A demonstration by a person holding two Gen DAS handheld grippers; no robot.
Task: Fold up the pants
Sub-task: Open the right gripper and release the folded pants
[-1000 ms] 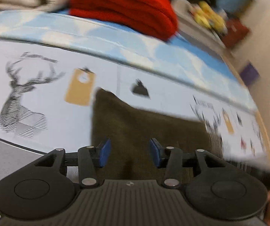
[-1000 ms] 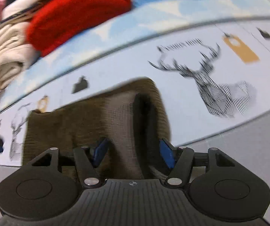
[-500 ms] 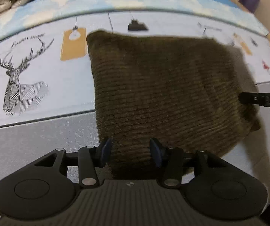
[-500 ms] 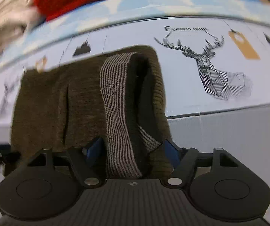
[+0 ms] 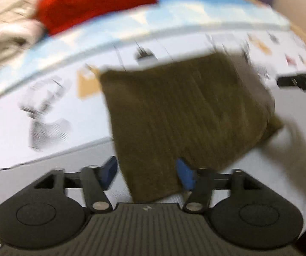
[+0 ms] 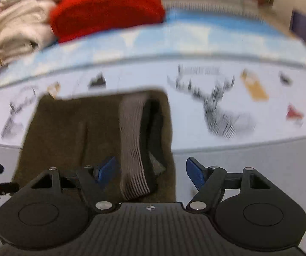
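The olive-brown ribbed pants (image 5: 185,115) lie folded into a compact rectangle on the printed bed sheet. My left gripper (image 5: 146,173) is open, its blue pads either side of the near edge of the fold. In the right wrist view the pants (image 6: 71,132) show their grey striped waistband (image 6: 133,147) on top. My right gripper (image 6: 150,173) is open, jaws wide, with the waistband end lying between them. The tip of the right gripper shows at the right edge of the left wrist view (image 5: 300,82).
A red folded garment (image 6: 108,10) and cream folded clothes (image 6: 18,27) are stacked at the back of the bed. The sheet (image 6: 227,106) has deer prints and a light blue band behind. A grey band of cover runs along the near edge.
Both grippers have opened wider and let go of the pants. Both have pulled back a little, and the views are blurred with motion.
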